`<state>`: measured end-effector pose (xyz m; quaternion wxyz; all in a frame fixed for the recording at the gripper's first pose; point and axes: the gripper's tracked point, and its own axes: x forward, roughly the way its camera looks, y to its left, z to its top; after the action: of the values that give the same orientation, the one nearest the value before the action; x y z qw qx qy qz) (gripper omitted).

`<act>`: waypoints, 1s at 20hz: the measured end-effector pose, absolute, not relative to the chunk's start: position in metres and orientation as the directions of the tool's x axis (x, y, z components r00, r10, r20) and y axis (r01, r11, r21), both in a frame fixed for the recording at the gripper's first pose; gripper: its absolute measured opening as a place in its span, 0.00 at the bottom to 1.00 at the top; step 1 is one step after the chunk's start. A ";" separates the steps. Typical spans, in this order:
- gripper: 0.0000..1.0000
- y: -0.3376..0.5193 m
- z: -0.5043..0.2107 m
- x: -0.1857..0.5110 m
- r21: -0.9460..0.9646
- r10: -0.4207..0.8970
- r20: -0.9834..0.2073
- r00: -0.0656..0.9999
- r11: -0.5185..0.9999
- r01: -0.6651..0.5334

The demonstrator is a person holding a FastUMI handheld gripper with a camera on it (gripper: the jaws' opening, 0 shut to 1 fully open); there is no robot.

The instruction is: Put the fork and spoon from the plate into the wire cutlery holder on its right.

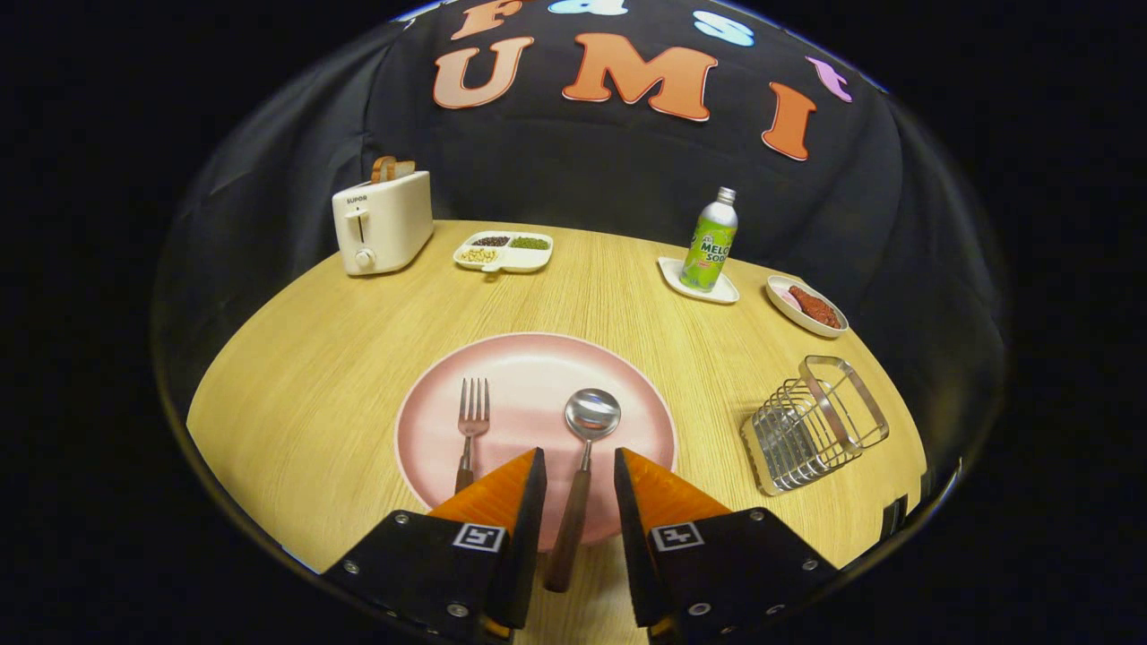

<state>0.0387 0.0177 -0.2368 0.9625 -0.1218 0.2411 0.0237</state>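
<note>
Gripper (579, 466) fingers spread apart, not touching anything visible. Spoon (582, 466) lies on pink plate (538, 358), its wooden handle running back between the fingers. Fork (471, 428) on plate just left of spoon. Wire cutlery holder (814, 423) stands right of plate, apart.

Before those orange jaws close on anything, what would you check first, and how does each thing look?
1. Gripper open: ok, a gap shows between the jaws.
2. Spoon lined up: ok, its handle lies between them.
3. Jaws touching the handle: cannot tell.
4. Fork out of the way: ok, it lies beside the left finger on the pink plate.
5. Wire cutlery holder ready: ok, upright right of the plate, nothing visible in it.
</note>
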 end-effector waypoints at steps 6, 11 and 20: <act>0.36 0.013 -0.255 0.042 -0.225 -0.023 -0.512 0.859 0.968 -0.109; 0.17 0.009 -0.261 0.043 -0.247 -0.048 -0.524 0.850 0.964 -0.097; 0.03 0.002 -0.239 0.038 -0.196 -0.055 -0.544 0.837 0.978 -0.064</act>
<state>0.0385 0.0017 -0.2390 0.9528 -0.1038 0.2854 0.0023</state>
